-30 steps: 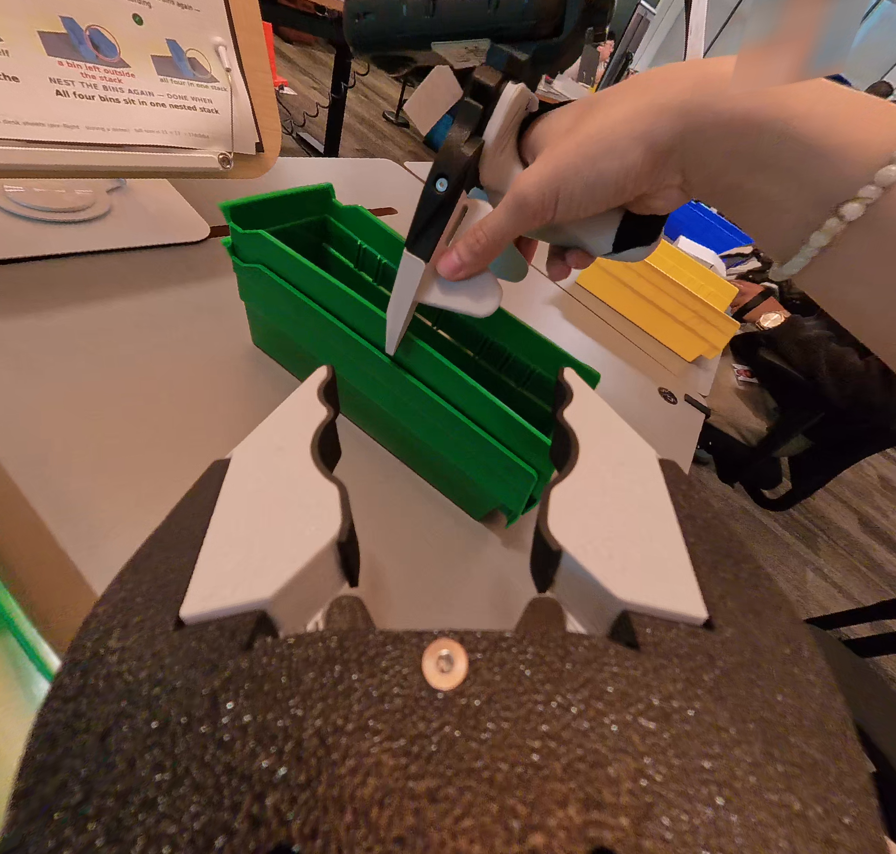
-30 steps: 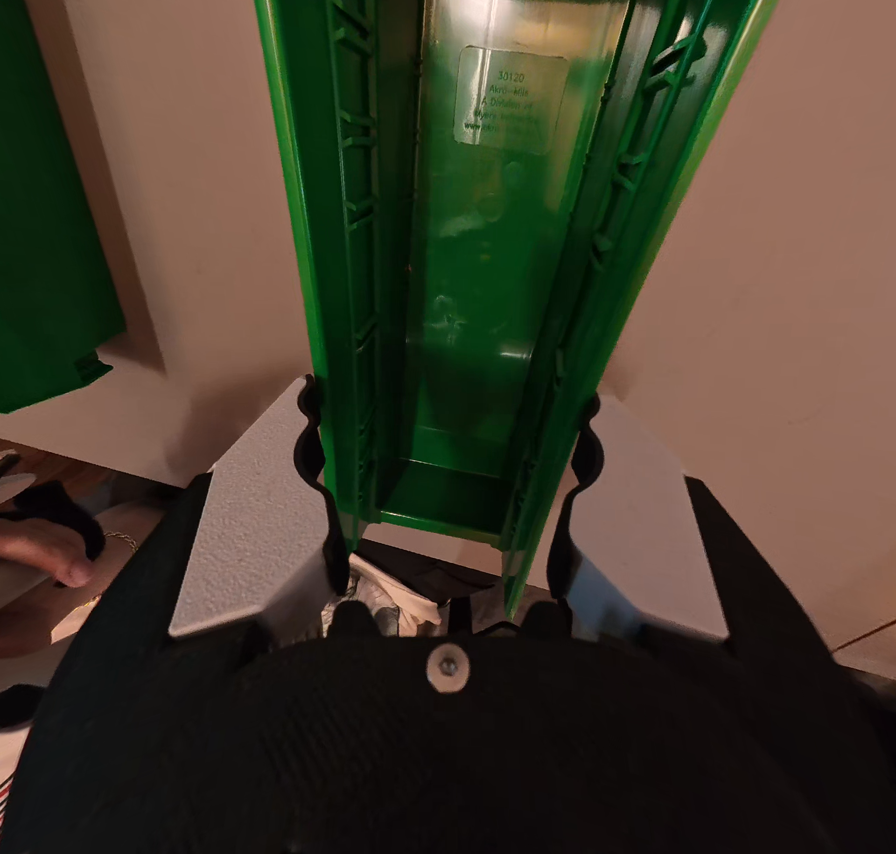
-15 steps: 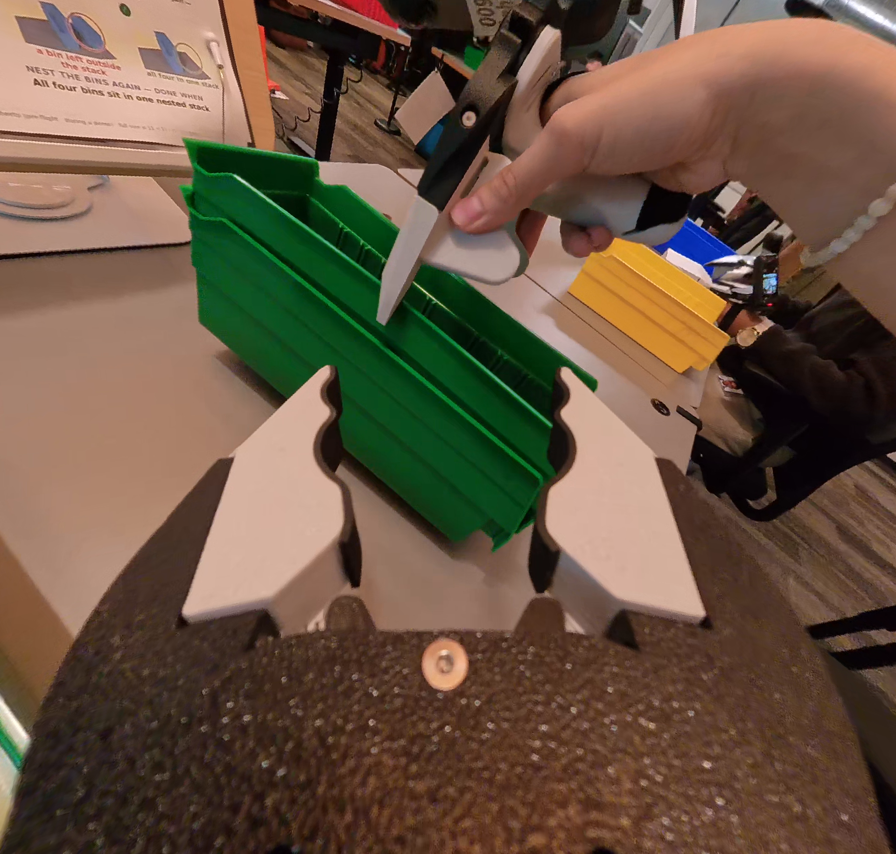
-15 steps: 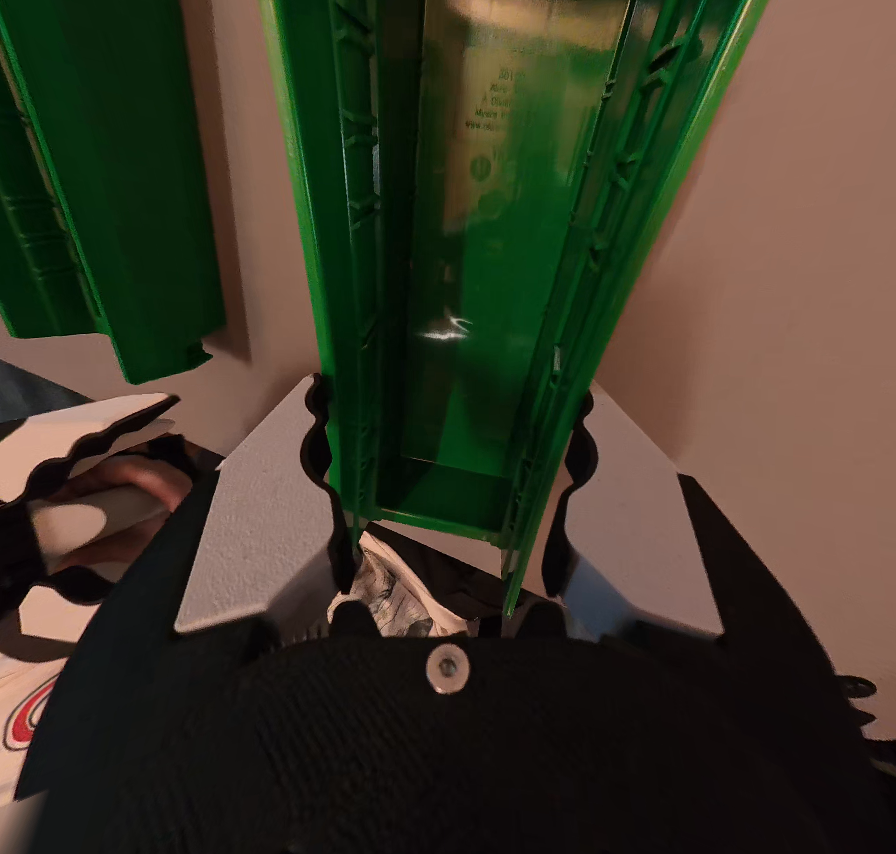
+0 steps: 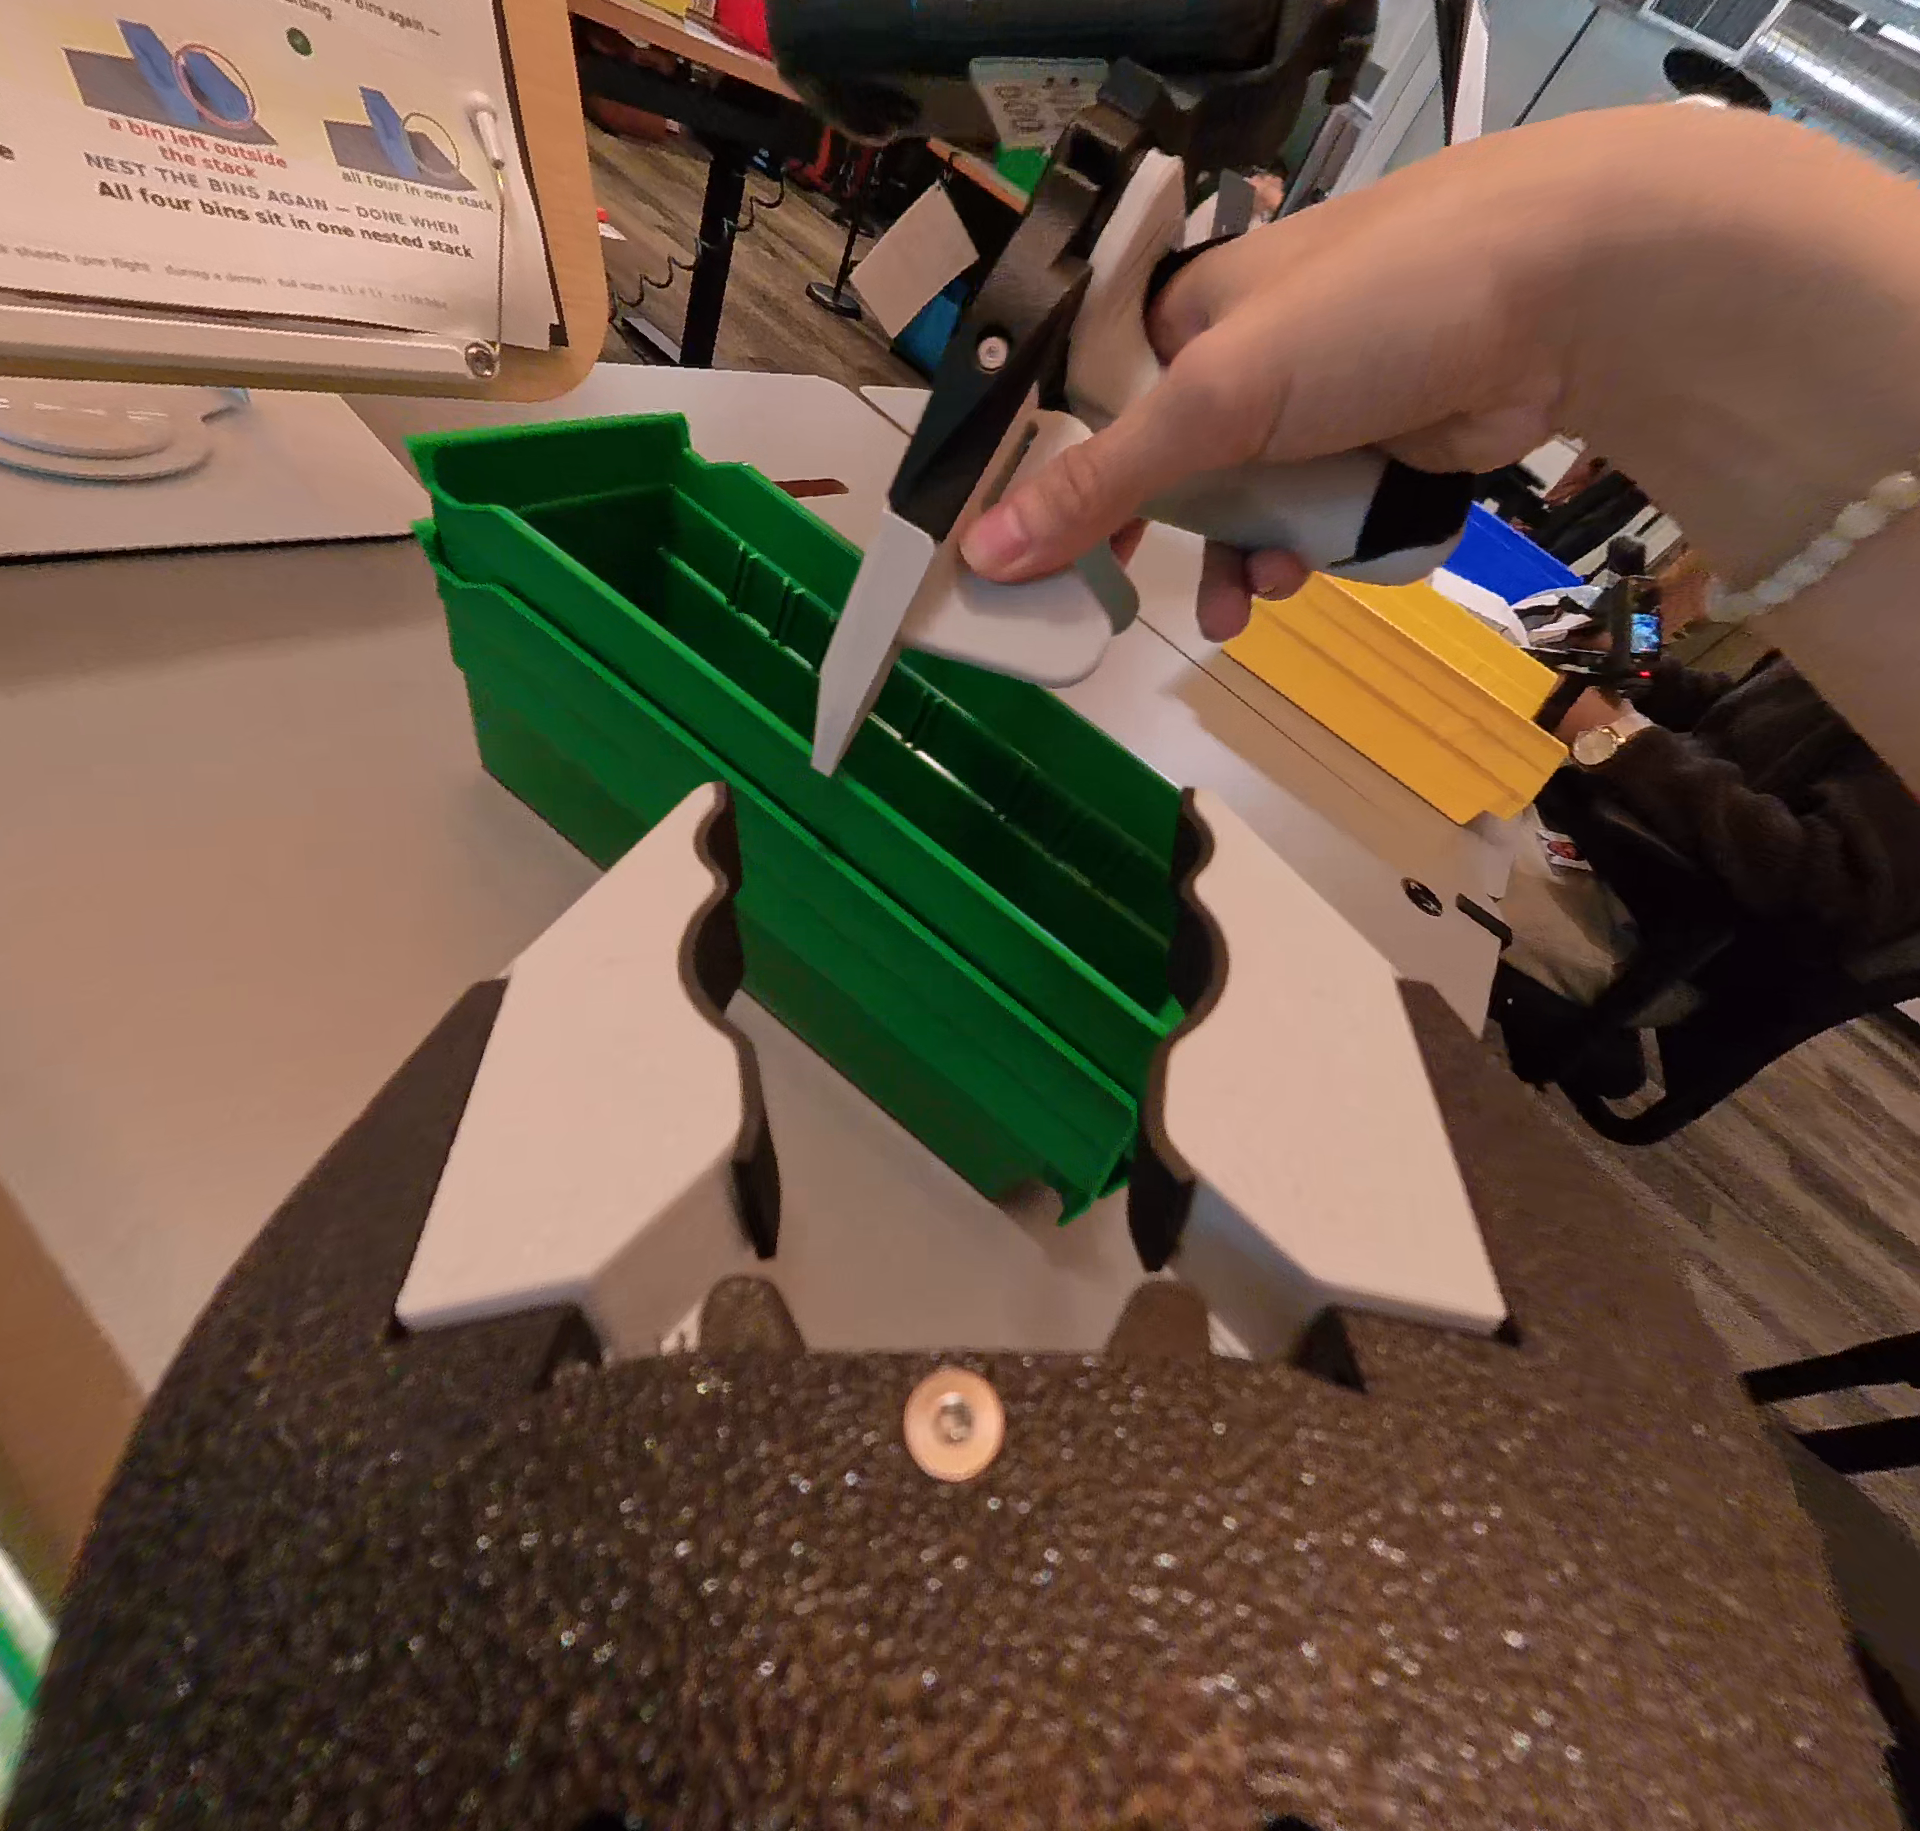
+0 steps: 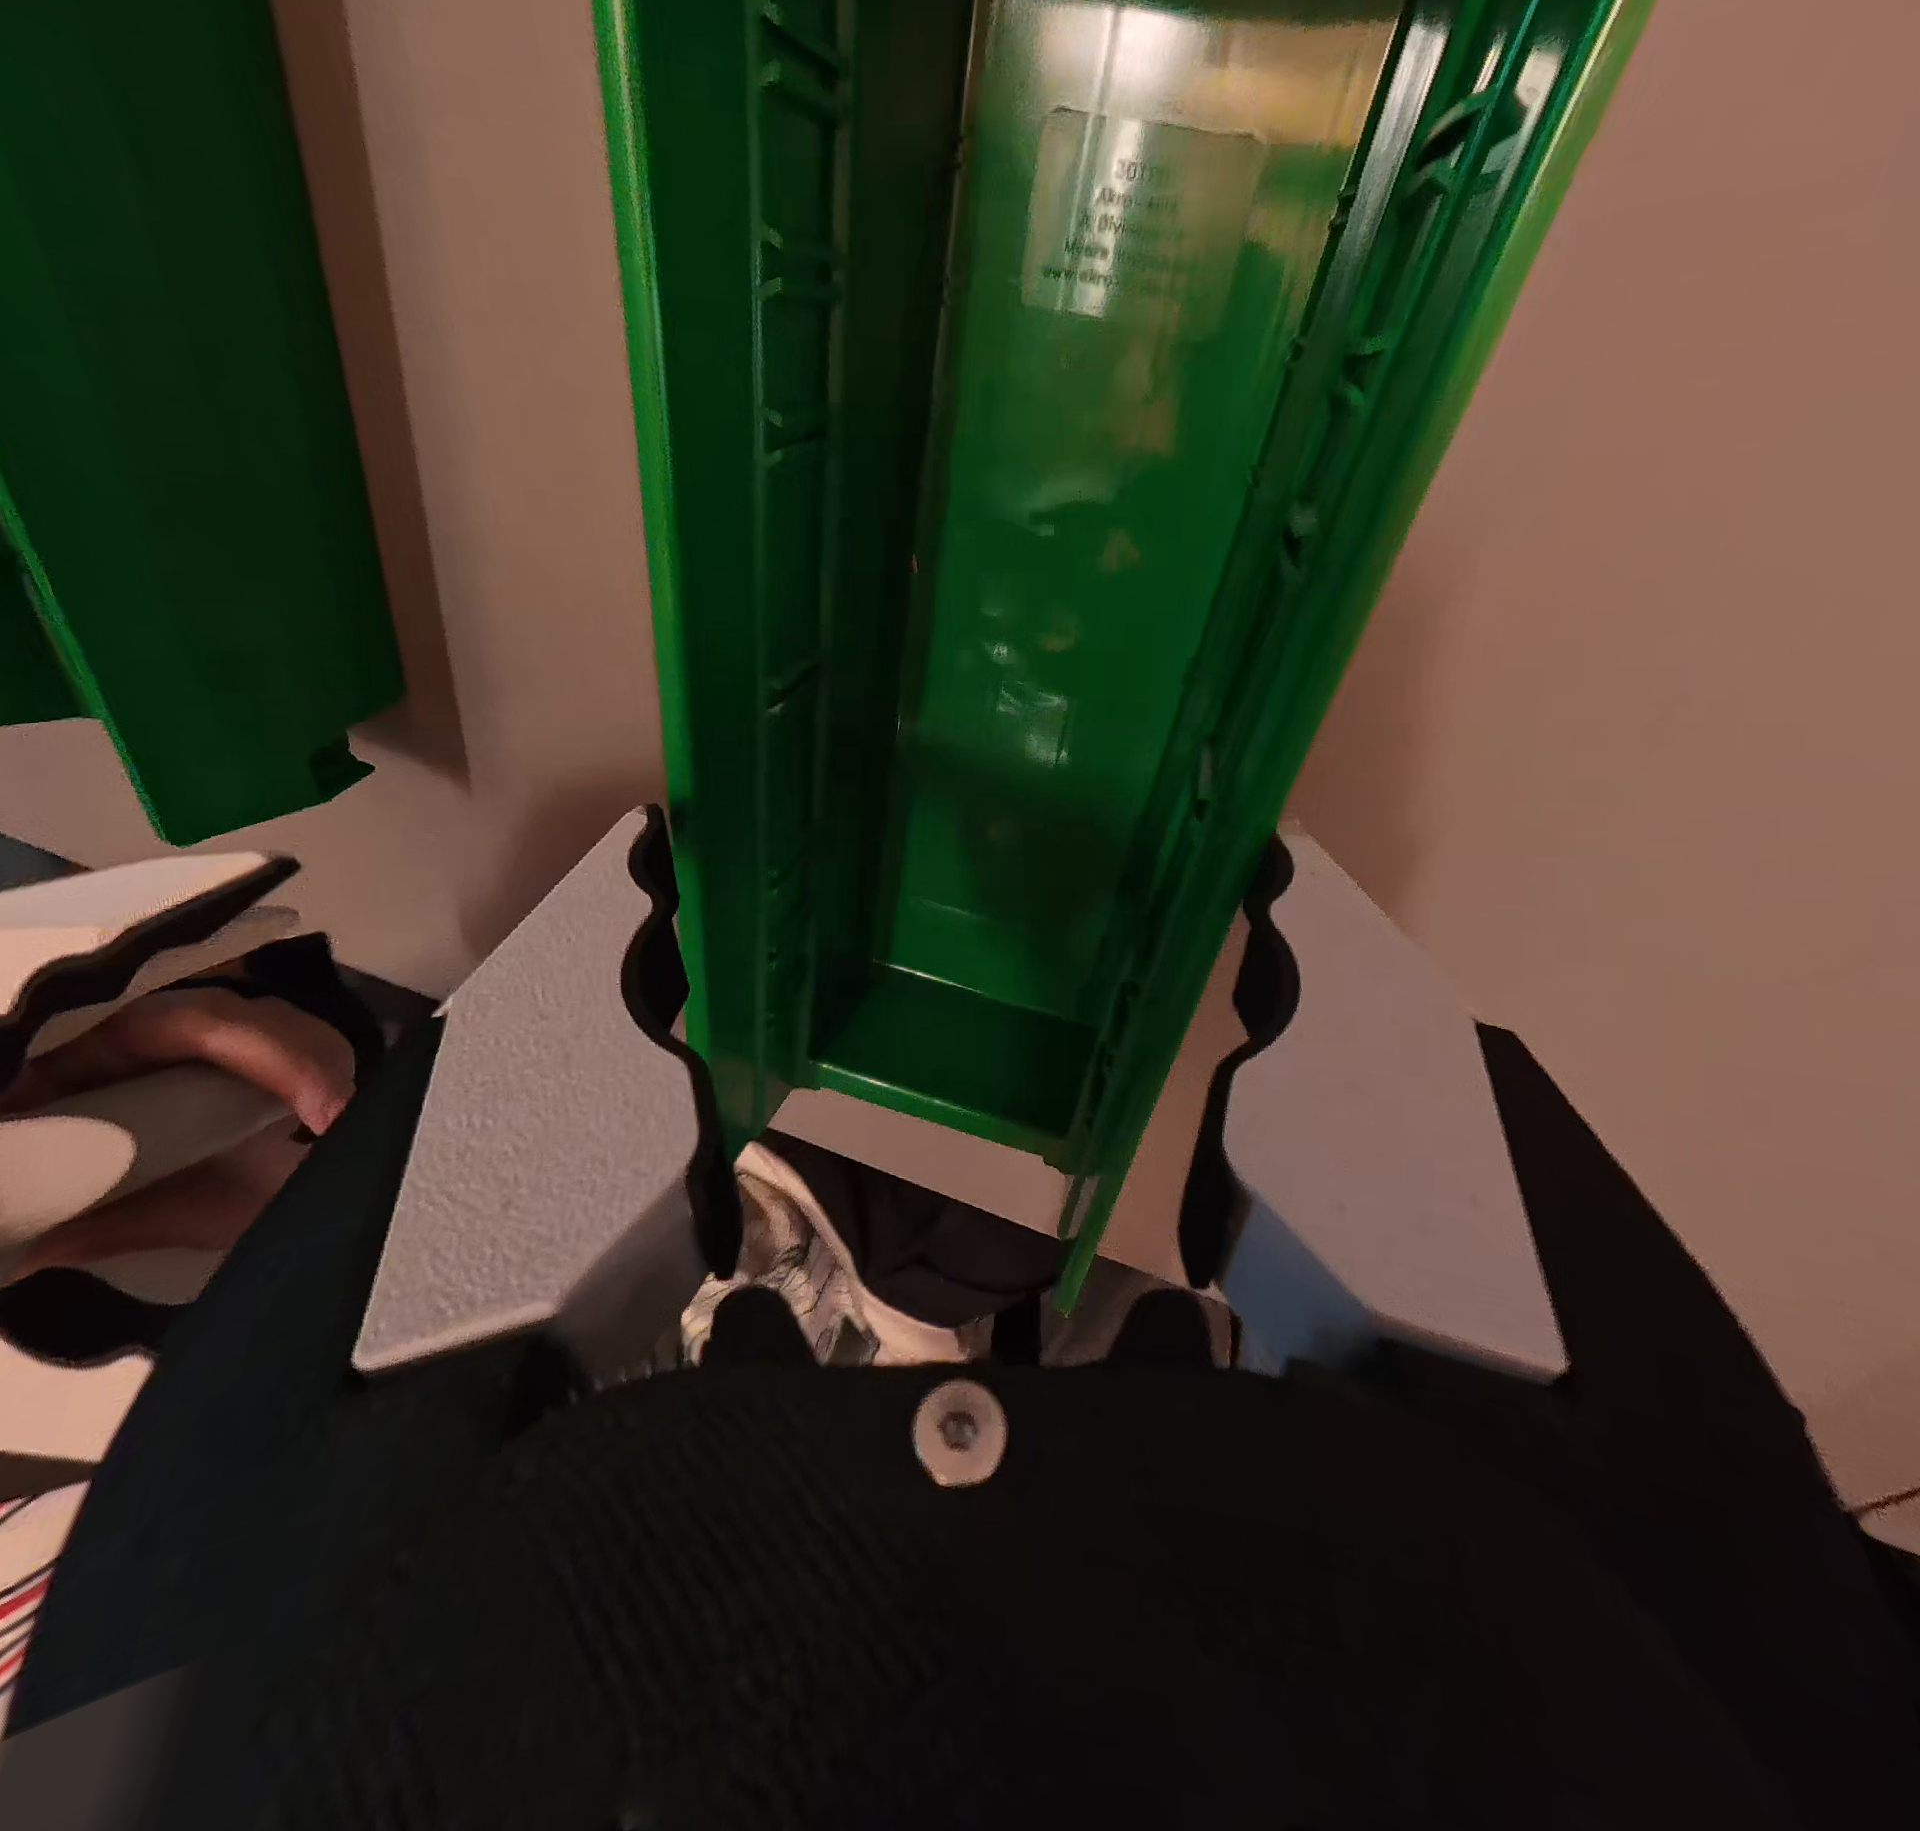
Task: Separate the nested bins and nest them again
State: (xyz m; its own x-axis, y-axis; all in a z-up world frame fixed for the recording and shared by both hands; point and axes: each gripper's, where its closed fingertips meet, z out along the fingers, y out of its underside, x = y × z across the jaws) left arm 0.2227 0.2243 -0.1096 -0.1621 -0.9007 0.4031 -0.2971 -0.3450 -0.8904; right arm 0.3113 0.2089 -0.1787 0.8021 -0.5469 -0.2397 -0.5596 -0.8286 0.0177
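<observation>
My right gripper (image 6: 961, 831) is shut across the width of a long green bin (image 6: 1039, 534) and holds it by both side walls near its end. I look down into the bin. In the left wrist view a hand holds this gripper (image 5: 847, 721) over the same bin (image 5: 582, 472). A green stack of nested bins (image 5: 883, 1033) stands on the table right beside it, and shows to the left in the right wrist view (image 6: 187, 379). My left gripper (image 5: 951, 805) is open and empty, its fingers either side of the stack's near end, not touching. It also shows in the right wrist view (image 6: 125, 908).
The beige table (image 5: 208, 846) ends just right of the bins. An instruction board (image 5: 260, 119) stands at the back left. Yellow bins (image 5: 1392, 701) and a blue bin (image 5: 1507, 566) sit on a neighbouring table. A seated person (image 5: 1714, 846) is at the right.
My left gripper has moved closer to the green stack. In the right wrist view the stack and the left gripper have come in from the left; the held bin stays fixed between the right fingers.
</observation>
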